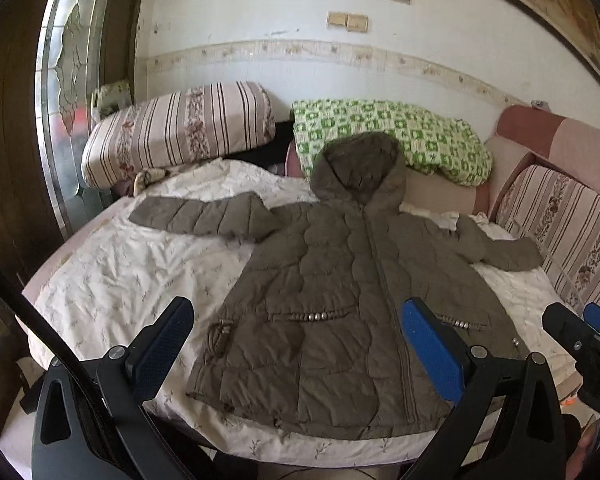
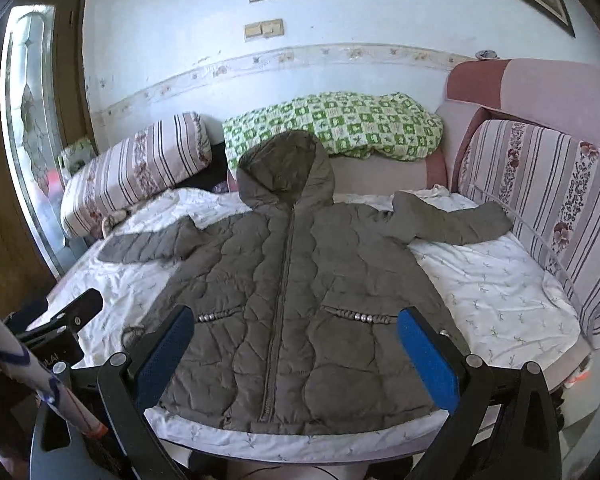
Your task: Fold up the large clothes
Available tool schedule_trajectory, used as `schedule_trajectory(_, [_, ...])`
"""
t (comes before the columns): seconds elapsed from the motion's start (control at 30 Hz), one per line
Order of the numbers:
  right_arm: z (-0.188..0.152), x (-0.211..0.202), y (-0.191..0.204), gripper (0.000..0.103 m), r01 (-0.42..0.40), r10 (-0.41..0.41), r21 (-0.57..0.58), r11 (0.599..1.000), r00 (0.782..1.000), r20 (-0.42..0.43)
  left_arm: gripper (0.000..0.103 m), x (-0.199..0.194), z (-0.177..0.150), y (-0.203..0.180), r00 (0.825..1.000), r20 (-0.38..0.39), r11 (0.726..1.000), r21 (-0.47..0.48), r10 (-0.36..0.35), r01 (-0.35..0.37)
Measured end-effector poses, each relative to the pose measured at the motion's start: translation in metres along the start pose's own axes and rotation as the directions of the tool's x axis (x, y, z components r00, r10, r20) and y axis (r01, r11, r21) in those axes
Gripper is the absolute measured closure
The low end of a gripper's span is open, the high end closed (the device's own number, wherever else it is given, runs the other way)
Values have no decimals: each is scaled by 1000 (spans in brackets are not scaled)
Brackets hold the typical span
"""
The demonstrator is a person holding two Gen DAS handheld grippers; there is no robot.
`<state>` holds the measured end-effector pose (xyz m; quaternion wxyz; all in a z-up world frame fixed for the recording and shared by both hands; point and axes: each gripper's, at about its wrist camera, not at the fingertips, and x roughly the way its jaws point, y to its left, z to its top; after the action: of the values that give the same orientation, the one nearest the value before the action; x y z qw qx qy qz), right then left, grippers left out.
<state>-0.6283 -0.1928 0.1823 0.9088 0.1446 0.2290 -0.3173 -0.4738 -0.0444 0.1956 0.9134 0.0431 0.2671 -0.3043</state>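
Observation:
An olive-brown quilted hooded jacket point(image 1: 332, 292) lies flat and face up on a white sheet, zipped, hood toward the wall, both sleeves spread out sideways; it also shows in the right wrist view point(image 2: 296, 300). My left gripper point(image 1: 298, 328) is open and empty, held above the jacket's hem near the bed's front edge. My right gripper point(image 2: 296, 332) is open and empty too, above the hem a little further right. The right gripper's tip point(image 1: 580, 332) shows at the right edge of the left view.
The white floral sheet point(image 1: 132, 276) covers the bed. A striped bolster point(image 1: 176, 128) and a green checked pillow point(image 1: 392, 136) lie at the wall end. A striped padded headboard point(image 2: 548, 208) stands along the right. A glass-panelled door point(image 1: 68, 92) is at the left.

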Motion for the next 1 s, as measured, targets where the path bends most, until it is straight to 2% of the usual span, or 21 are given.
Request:
schedule_trajectory(0.43, [-1, 20, 12, 0, -5, 3, -31, 1000, 998, -70, 0, 23, -7, 9, 997, -69, 1000, 6, 15, -15])
schedule_trajectory(1.0, [-9, 33, 11, 0, -13, 8, -37, 999, 993, -117, 0, 32, -14, 12, 996, -87, 1000, 10, 17, -16])
